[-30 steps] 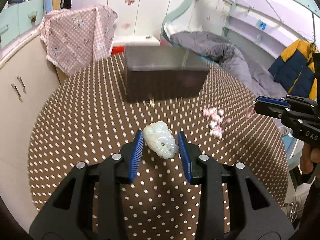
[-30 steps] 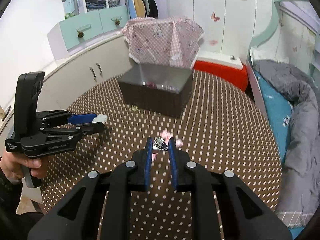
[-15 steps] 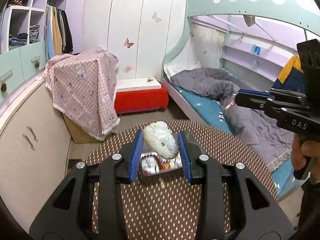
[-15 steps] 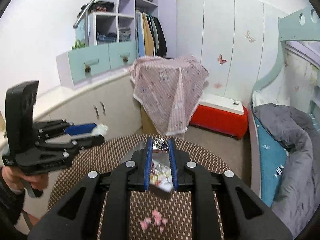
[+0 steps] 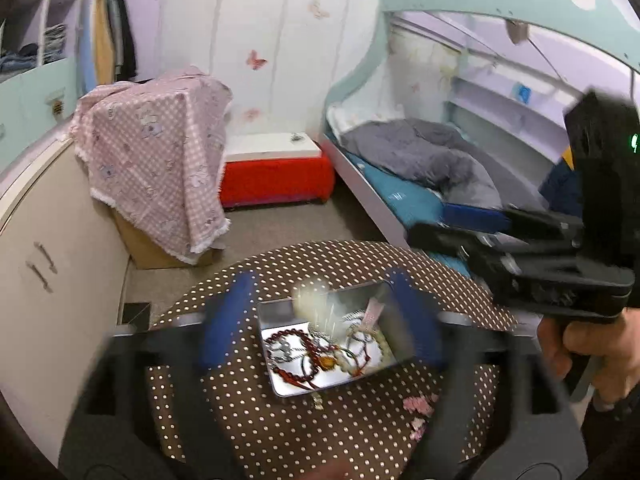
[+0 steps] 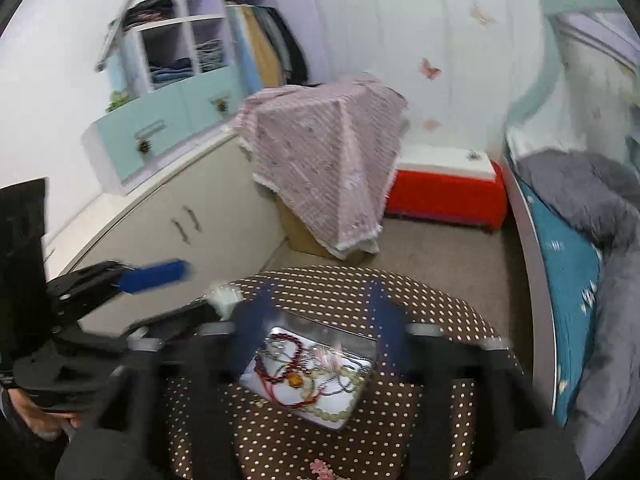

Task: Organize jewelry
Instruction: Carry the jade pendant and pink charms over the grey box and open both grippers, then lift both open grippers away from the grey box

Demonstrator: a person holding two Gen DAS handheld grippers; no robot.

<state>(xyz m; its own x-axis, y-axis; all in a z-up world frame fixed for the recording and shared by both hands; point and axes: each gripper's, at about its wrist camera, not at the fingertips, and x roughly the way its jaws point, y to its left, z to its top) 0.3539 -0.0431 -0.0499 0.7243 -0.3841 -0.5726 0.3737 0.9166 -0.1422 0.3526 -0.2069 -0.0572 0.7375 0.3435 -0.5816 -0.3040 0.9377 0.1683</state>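
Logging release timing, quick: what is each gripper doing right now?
Left gripper: open, jaws just opened, pale pendant dropping free.
Right gripper: open, jaws just opened, holding nothing.

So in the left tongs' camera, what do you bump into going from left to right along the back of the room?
Cream cupboard → pink checked cloth → red box with a white top → bed with the grey blanket → the other tongs.

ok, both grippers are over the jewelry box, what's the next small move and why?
Probably bring the right gripper down toward the pink beads on the table beside the jewelry box. Both grippers' jaws have just been opening above it: the right holds nothing, and the pale pendant blurs loose inside the open left gripper. The beads lie outside.
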